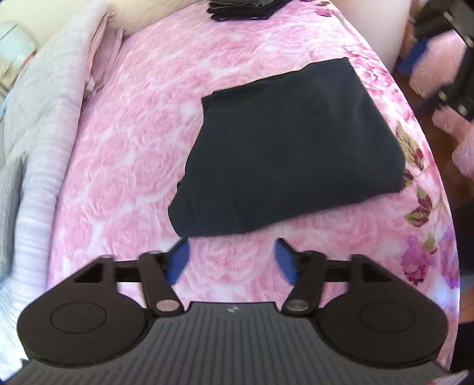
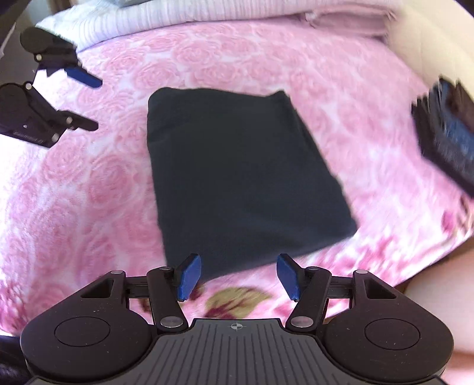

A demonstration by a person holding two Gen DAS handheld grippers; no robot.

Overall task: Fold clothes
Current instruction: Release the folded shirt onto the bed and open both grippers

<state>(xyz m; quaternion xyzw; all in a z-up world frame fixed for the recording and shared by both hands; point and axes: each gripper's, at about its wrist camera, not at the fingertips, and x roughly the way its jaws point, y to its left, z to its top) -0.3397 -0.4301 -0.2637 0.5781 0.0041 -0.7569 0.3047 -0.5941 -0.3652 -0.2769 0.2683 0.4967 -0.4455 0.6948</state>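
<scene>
A black garment (image 1: pixel 284 154) lies folded into a flat rectangle on the pink rose-patterned bedspread (image 1: pixel 142 142). My left gripper (image 1: pixel 232 260) is open and empty, just short of the garment's near edge. In the right wrist view the same garment (image 2: pixel 237 174) lies in the middle. My right gripper (image 2: pixel 238 277) is open and empty at its near edge, above the fabric. The left gripper (image 2: pixel 86 100) also shows at the far left of that view, open. The right gripper (image 1: pixel 444 59) shows blurred at the upper right of the left wrist view.
A stack of dark folded clothes (image 1: pixel 243 9) sits at the far end of the bed, also seen at the right (image 2: pixel 447 136). White and pale pink bedding (image 1: pixel 44 118) lies along the bed's far side (image 2: pixel 207 14). The bed edge and wooden floor (image 1: pixel 426 118) are to the right.
</scene>
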